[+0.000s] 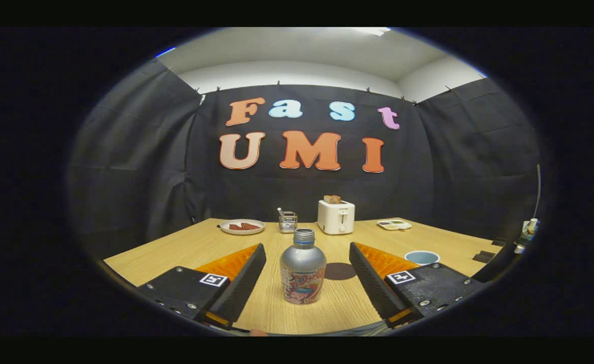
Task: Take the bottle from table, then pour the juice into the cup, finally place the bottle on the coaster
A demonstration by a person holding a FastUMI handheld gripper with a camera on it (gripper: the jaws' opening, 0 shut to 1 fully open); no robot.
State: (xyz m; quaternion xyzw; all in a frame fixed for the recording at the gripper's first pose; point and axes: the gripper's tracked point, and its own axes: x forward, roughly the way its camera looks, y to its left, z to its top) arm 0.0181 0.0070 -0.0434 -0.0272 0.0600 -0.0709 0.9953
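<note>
The silver juice bottle point(302, 268) stands upright on the wooden table point(175, 253), capped, with a printed label round its lower half. It sits between the two fingers of the gripper point(307, 255), clear of both: the jaws are spread wide, a strip of bare table showing on either side of the bottle, so nothing is gripped yet. Just behind the bottle lies the dark round coaster point(340, 271), flat and unoccupied. To the right, beyond the right finger, is the pale blue cup point(422, 257), upright with its mouth open. Farther back along the table stand a white toaster point(336, 216) with bread in its slot, a small metal holder point(288, 221), a plate point(242, 226) with something brown on it, and a small tray point(394, 224). By my reading the task is at its very start: the bottle is framed for the grasp, and taking, pouring and setting down all remain.
</note>
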